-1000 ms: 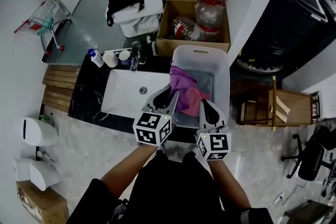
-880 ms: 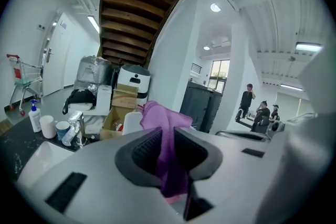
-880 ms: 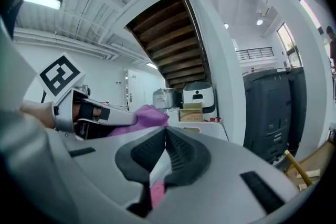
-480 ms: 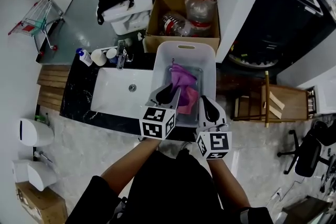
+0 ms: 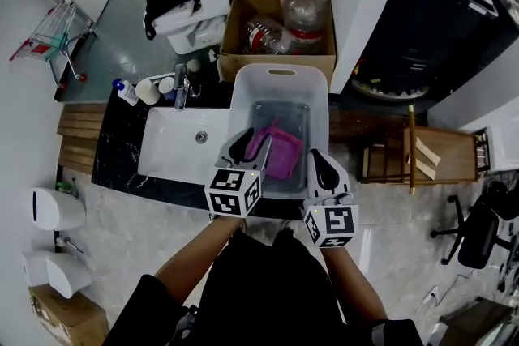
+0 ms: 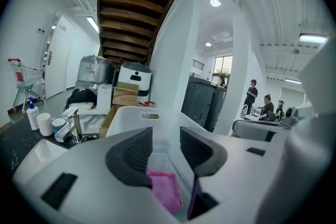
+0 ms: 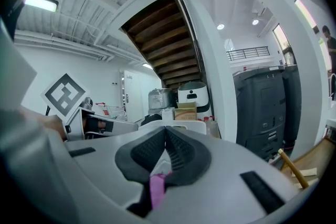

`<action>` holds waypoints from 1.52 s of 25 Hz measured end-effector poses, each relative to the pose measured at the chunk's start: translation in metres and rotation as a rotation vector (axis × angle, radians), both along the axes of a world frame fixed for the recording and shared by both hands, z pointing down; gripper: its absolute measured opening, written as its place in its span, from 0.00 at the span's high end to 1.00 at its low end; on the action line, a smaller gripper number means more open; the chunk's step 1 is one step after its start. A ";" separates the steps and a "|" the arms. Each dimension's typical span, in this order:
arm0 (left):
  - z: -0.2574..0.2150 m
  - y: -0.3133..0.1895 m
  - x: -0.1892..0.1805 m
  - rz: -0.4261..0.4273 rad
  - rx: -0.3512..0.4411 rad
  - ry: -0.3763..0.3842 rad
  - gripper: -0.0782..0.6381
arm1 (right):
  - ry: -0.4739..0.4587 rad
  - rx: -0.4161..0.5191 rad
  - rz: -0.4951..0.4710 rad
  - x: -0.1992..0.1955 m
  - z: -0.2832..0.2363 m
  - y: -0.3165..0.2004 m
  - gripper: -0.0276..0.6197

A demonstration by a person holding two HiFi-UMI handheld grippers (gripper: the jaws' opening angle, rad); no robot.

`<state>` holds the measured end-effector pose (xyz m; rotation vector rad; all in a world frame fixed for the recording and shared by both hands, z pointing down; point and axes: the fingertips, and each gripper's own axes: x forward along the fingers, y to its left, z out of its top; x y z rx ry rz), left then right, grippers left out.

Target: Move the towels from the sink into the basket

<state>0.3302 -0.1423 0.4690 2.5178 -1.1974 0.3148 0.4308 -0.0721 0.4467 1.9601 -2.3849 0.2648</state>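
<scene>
towel (image 5: 278,155) now in basket (image 5: 318,105); l tool (image 5: 250,144) agape above

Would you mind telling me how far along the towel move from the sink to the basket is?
Done: the pink and purple towel fabric lies in the white plastic basket, and the white sink looks empty. In hand: the left tongs have just been opening, pads clear of the fabric below; the right tongs look shut on its edge. Left: release that edge.

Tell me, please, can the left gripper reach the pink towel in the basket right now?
Probably yes: the left gripper, jaws just opened and holding nothing, hovers over the open basket, the pink towel uncovered below.
</scene>
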 end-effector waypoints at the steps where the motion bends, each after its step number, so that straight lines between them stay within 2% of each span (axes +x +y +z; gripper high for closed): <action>1: -0.001 0.001 -0.002 -0.003 0.006 -0.002 0.66 | -0.001 -0.001 -0.002 -0.001 0.000 -0.001 0.93; 7: -0.009 0.007 -0.007 0.007 0.049 -0.009 0.67 | 0.003 0.001 -0.008 -0.013 -0.002 -0.006 0.93; 10: -0.015 0.012 -0.006 0.018 0.061 0.002 0.73 | 0.000 0.005 -0.009 -0.018 -0.006 -0.009 0.93; 12: -0.021 0.016 -0.008 0.019 0.075 0.039 0.83 | -0.001 0.008 -0.013 -0.023 -0.009 -0.011 0.93; 14: -0.027 0.021 -0.010 0.032 0.086 0.072 0.87 | -0.002 0.012 -0.019 -0.030 -0.012 -0.011 0.93; 21: -0.045 0.035 -0.016 0.110 0.188 0.071 0.87 | 0.021 0.019 -0.042 -0.055 -0.018 -0.014 0.93; 25: -0.048 0.035 -0.027 0.094 0.242 0.041 0.87 | 0.048 0.029 -0.020 -0.063 -0.020 -0.014 0.93; 30: -0.046 0.035 -0.044 0.079 0.242 0.033 0.87 | 0.048 0.039 -0.019 -0.076 -0.029 -0.014 0.93; 38: -0.050 0.038 -0.051 0.110 0.254 0.061 0.87 | 0.080 0.051 0.015 -0.085 -0.038 -0.009 0.93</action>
